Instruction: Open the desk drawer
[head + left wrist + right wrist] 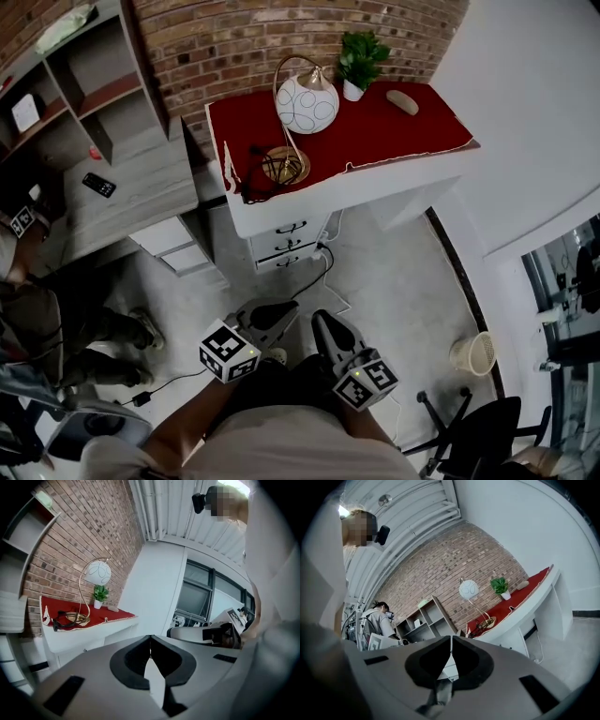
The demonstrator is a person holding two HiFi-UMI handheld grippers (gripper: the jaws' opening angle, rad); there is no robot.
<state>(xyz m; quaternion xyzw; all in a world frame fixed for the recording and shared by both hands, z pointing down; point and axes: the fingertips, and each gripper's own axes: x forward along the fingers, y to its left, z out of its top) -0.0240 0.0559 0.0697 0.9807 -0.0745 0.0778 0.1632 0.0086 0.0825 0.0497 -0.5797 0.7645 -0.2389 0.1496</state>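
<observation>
Head view: desk drawer [291, 228] well beyond left claw [284, 309], right claw [322, 322]

The dark object [98, 185] on the wooden desk [141, 192] is too small to identify; the chair [480, 433] is cropped.

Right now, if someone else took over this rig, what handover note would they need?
Left gripper: shut, empty, held in front of the body over the floor.
Right gripper: shut, empty, beside the left one.
Things: the white desk with the red cloth stands ahead. Its three drawers look closed, and both grippers are well short of them.
Done: nothing yet, and no handle has been touched.
Left: move closer, open one gripper, grip a handle, pull the drawer out.
</observation>
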